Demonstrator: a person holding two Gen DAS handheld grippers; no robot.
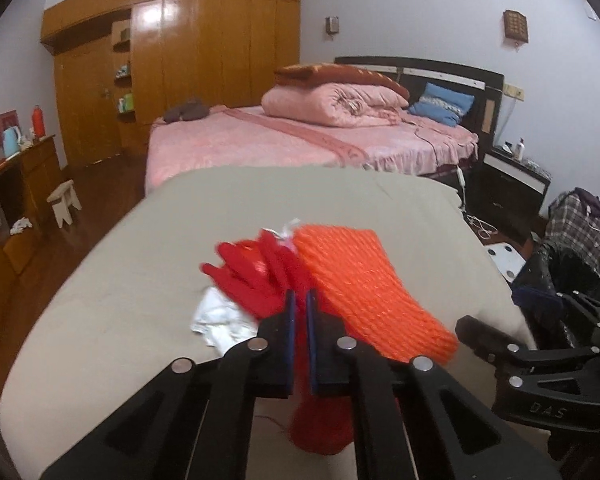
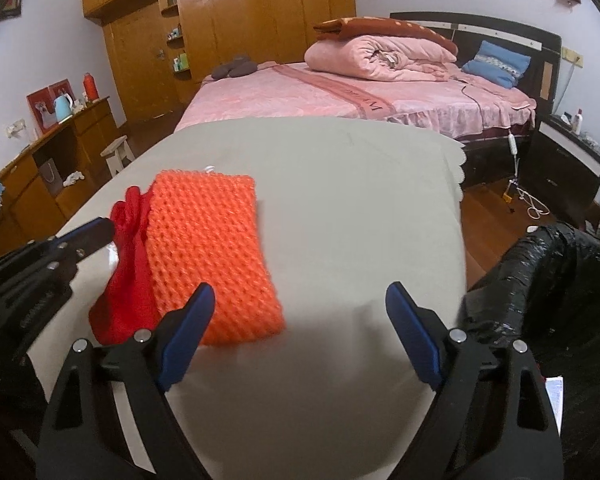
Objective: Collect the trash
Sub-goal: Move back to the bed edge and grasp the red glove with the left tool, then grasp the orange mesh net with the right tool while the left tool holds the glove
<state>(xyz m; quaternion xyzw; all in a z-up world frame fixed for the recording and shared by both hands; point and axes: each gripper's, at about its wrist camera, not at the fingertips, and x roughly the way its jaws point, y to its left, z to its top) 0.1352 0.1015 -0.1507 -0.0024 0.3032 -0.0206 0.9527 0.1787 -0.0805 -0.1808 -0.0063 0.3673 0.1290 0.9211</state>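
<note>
My left gripper (image 1: 300, 300) is shut on a red plastic bag (image 1: 256, 280), lifting it over the beige table (image 1: 120, 280). The bag also shows in the right wrist view (image 2: 124, 280), with the left gripper (image 2: 100, 232) on it. An orange foam net (image 1: 364, 288) lies beside the bag, also seen in the right wrist view (image 2: 208, 252). A crumpled white tissue (image 1: 220, 320) lies under the bag's left side. My right gripper (image 2: 300, 300) is open and empty above the table's near edge (image 2: 340, 240), just right of the net; it shows at the right of the left wrist view (image 1: 480, 332).
A black-lined trash bin (image 2: 540, 280) stands off the table's right side, also in the left wrist view (image 1: 560, 272). A pink bed (image 2: 340, 96) lies beyond the table. A wooden sideboard (image 2: 40, 176) and small stool (image 2: 118, 156) stand at left. A dark nightstand (image 2: 564, 160) is at right.
</note>
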